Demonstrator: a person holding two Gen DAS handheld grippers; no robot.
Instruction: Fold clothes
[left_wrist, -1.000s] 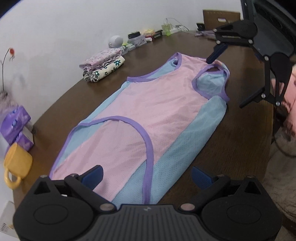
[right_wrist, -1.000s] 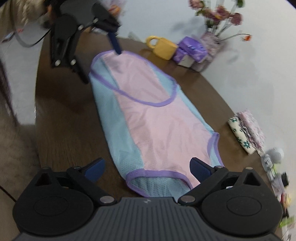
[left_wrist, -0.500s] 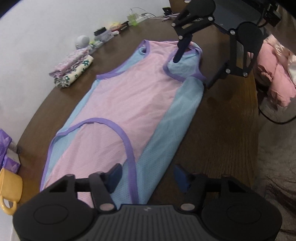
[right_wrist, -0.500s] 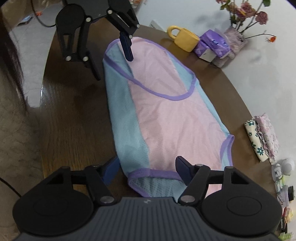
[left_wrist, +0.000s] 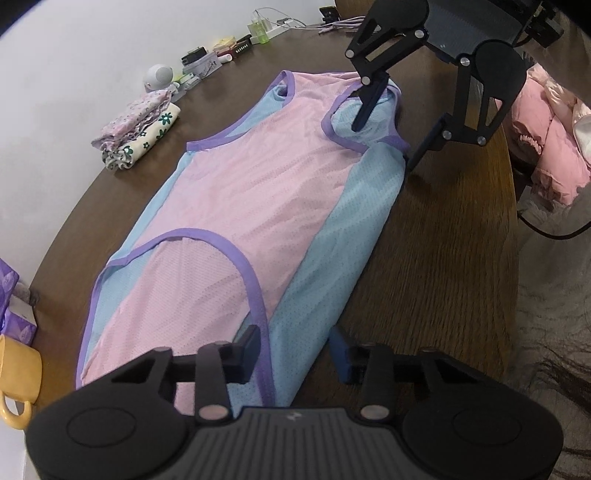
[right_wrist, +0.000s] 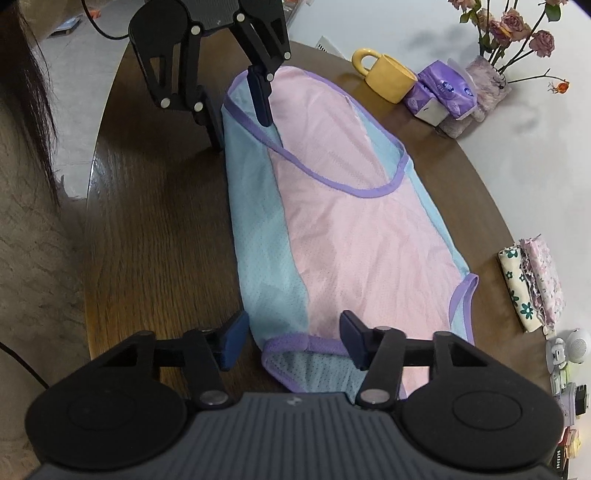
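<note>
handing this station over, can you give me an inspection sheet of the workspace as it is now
surface: dark wood table, rounded edge.
job's things: pink and blue garment spread flat, purple trim.
clutter: folded clothes, yellow mug, tissue packs, flower vase, small items along the wall.
grippers: left gripper and right gripper each straddle a garment corner on the near blue edge; jaws have just been closing, pads not yet pressing.
cables: black cable off the table.
surroundings: white wall, pink bedding.
</note>
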